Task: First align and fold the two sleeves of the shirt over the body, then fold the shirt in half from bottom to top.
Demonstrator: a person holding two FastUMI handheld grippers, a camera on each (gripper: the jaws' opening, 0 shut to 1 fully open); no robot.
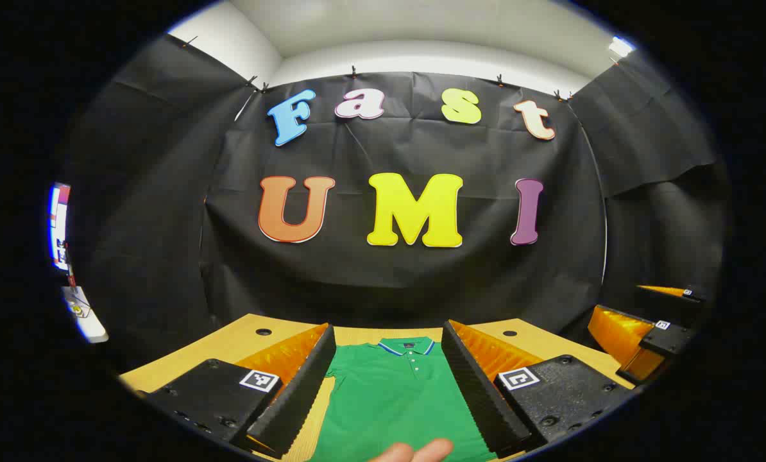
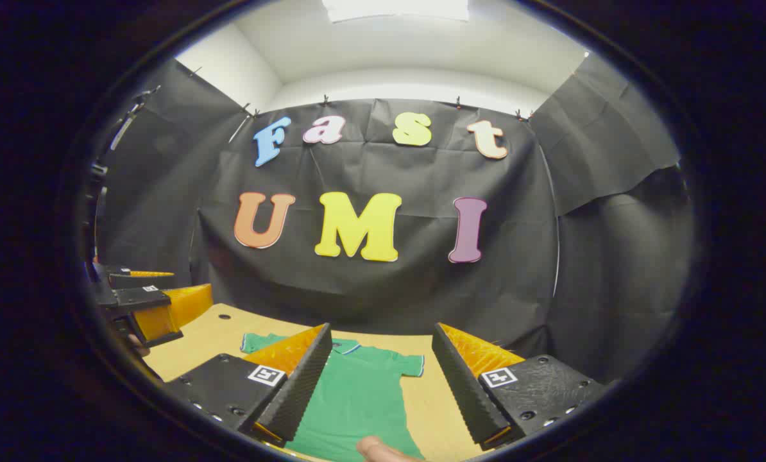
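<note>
the wooden worktop (image 2: 229, 330) carried the green shirt (image 1: 396, 391), which lay flat and face up with its collar (image 1: 406, 347) toward the far edge and its body running back toward me at the near edge. i judged it light, soft and limp, a knit that would sag and drag on the wood rather than hold a shape, so i would pinch a sleeve at its cuff or hem edge, where the cloth is doubled and gives the fingers something to bite. in the right gripper view one short sleeve (image 2: 410, 364) lay spread out toward the right, and the other (image 2: 255, 342) peeked out past my finger on the left side. my left gripper (image 1: 389, 385) stood with its fingers well apart over the chest, holding nothing, and my right gripper (image 2: 376, 385) was likewise spread wide and empty above the shirt's right half. in the left gripper view the right gripper showed off at the right edge. the hem and the lower body were cut off below both views, so i could not tell how straight the bottom lay. both sleeves were hidden behind the fingers in the left gripper view. a fingertip (image 1: 415, 451) crept in at the bottom, and the small buttons (image 1: 412, 366) of the placket were barely legible.
</note>
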